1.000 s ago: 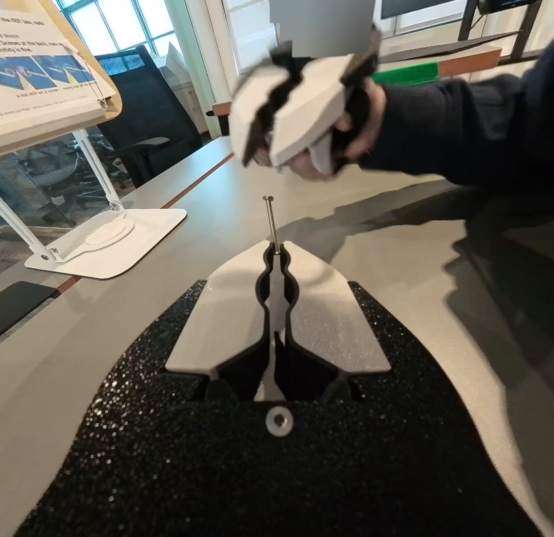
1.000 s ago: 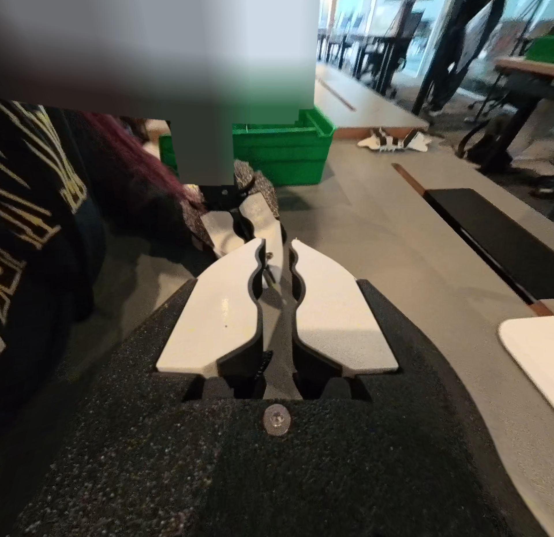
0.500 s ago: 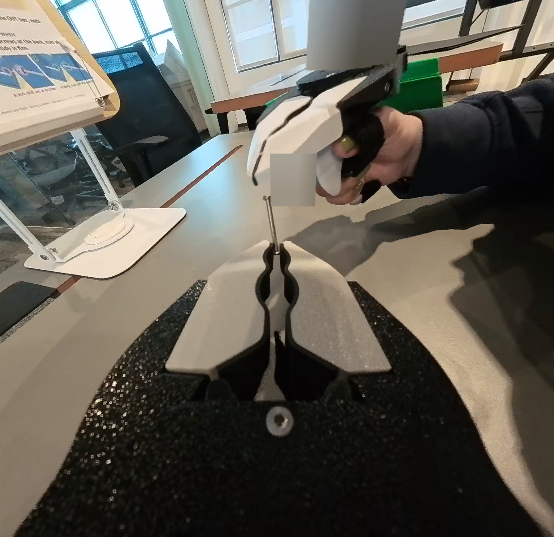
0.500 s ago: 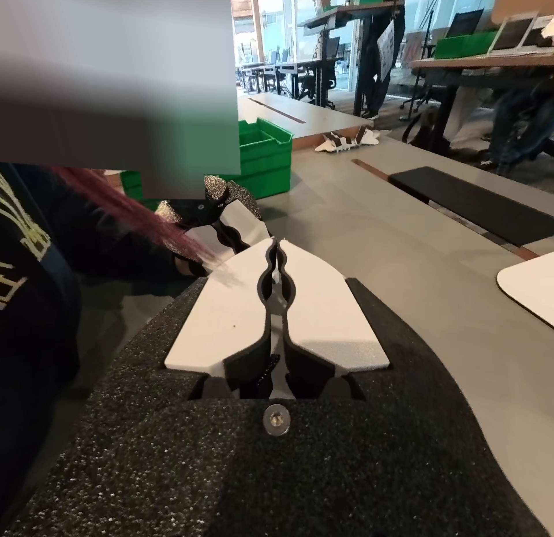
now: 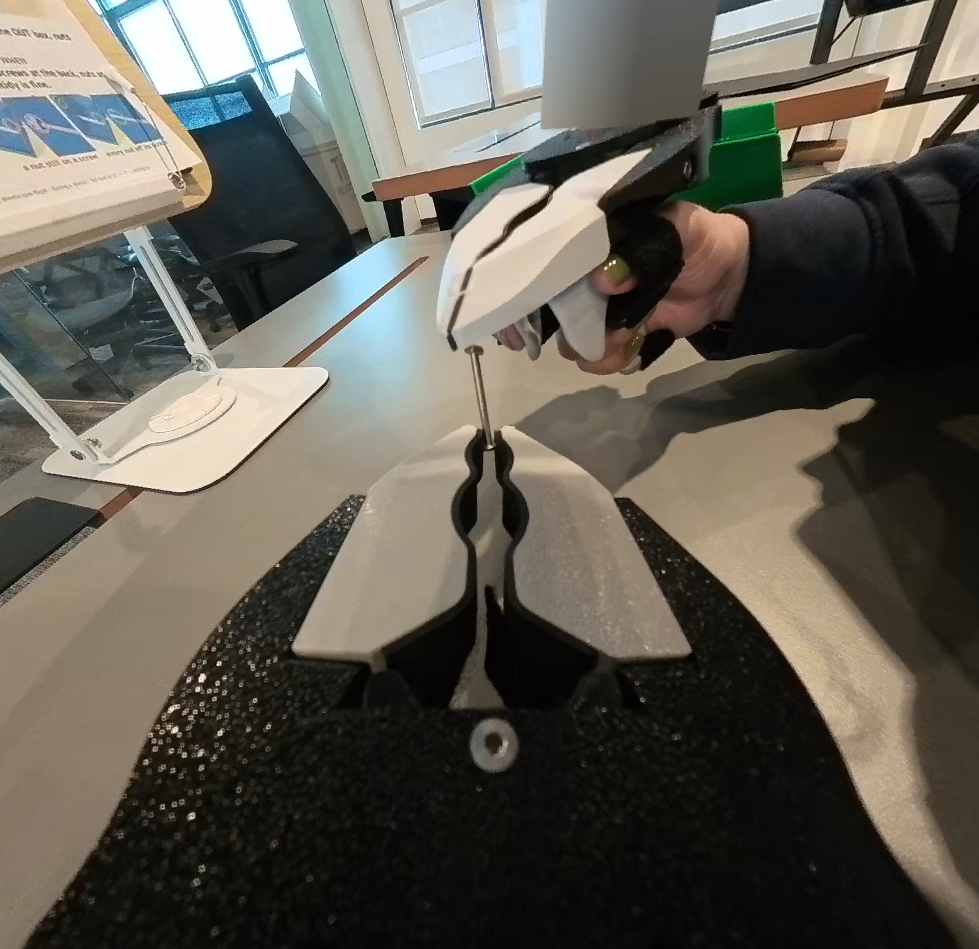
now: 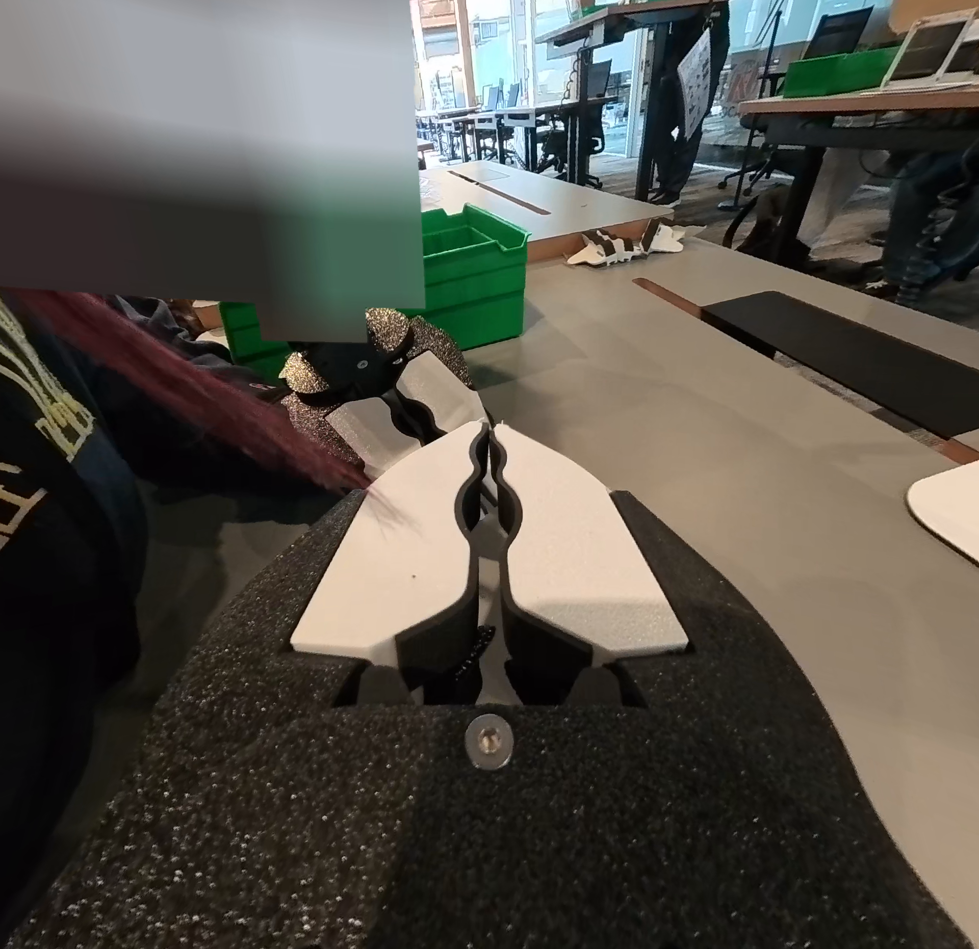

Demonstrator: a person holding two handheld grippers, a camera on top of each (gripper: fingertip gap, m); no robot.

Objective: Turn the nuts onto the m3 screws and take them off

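My left gripper [image 5: 490, 439] is shut on the lower end of a thin m3 screw [image 5: 481, 394] and holds it upright above the grey table [image 5: 371, 309]. The screw's top end [image 5: 473, 349] carries a small wider piece; I cannot tell whether it is a head or a nut. My right gripper [image 5: 454, 337], held in a hand, is shut, and its tips touch that top end from above left. In the right wrist view the right gripper [image 6: 490, 430] is shut, with the left gripper's fingers [image 6: 445, 394] just behind it. No nut shows in its jaws.
A white stand base [image 5: 201, 426] with a slanted sign board [image 5: 79, 129] stands at the left. Green bins [image 6: 471, 283] stand on the table behind the grippers. A black mat [image 6: 847, 362] and spare grippers [image 6: 620, 246] lie farther off. A dark sleeve [image 5: 847, 267] reaches in from the right. Both grippers' tips are close together, under 4 cm apart.
My right gripper went from open to shut and came down from above onto the screw's top end. My left gripper and the screw have stayed still.
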